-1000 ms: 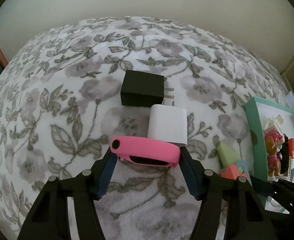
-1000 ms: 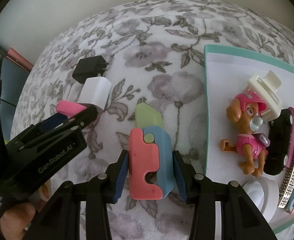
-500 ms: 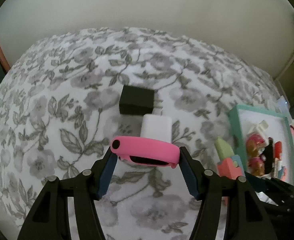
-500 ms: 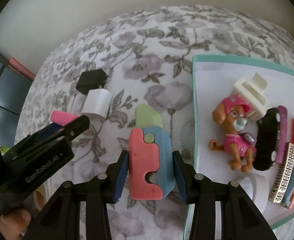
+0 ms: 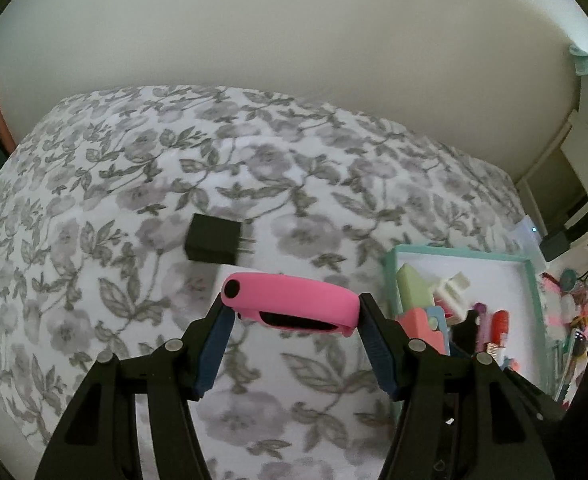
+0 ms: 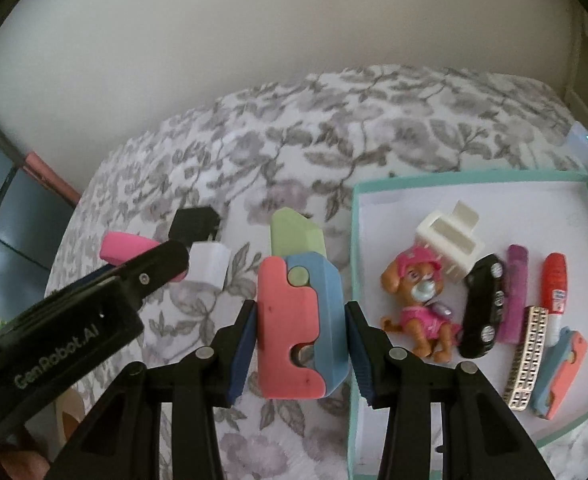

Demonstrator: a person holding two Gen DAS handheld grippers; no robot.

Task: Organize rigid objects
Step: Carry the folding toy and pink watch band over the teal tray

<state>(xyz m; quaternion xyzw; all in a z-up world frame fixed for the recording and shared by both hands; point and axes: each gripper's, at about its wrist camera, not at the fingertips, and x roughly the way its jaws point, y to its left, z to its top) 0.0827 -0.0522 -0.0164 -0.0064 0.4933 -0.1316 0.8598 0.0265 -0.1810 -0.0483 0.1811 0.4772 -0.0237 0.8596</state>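
Wide open floral bedspread to the left and far side, ending at the plain wall; on the right, the raised teal rim of the white tray, with free white floor only in its far part. Two chargers on the cloth, one black and one white, lying just beside each other. Inside the tray: one pup figure in pink, one cream hair clip, one black toy car, one purple stick, one red tube, one silver barrette, and one small pink-and-blue toy knife. Left gripper clamped by both blue pads on a pink band, smooth and curved, with a black dot at one end and a dark slot below, held clear above the cloth. Right gripper clamped on a larger toy knife, coral and light blue with a pale green blade pointing away, held upright over the cloth just left of the tray rim.
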